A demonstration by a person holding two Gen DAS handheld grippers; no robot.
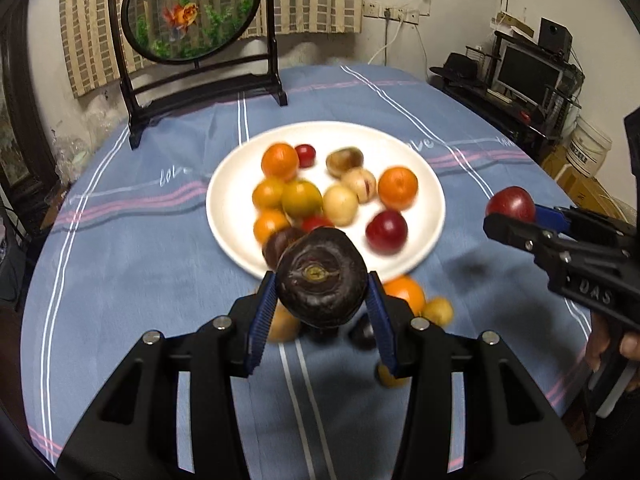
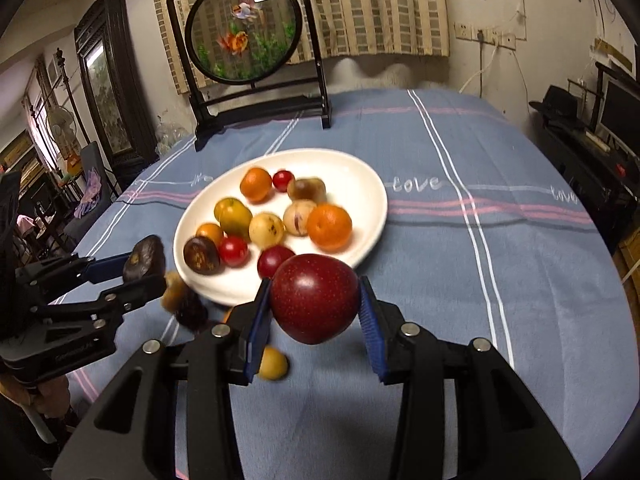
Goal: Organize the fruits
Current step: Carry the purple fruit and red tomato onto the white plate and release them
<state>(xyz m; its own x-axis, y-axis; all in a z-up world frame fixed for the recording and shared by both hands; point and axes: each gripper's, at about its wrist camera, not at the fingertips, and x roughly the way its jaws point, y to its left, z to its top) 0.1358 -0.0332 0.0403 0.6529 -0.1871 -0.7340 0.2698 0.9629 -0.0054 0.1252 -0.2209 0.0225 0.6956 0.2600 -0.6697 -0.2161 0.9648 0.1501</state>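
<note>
Dark purple fruit (image 1: 322,278) clamped in my left claw (image 1: 322,300), red plum (image 2: 315,298) in right claw (image 2: 316,312); both hover at white plate's (image 2: 360,176) 6 o'clock rim. Carry forward, release low onto bare patch, avoid knocking oranges (image 2: 329,221).

goldfish screen (image 1: 192,12) upright at table's far edge | striped curtain (image 2: 360,8) behind | monitor (image 1: 528,70) right

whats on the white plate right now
On the white plate: oranges, small red fruits, pale yellow ones and a dark one. The held red fruit hides part of the near rim.
</note>
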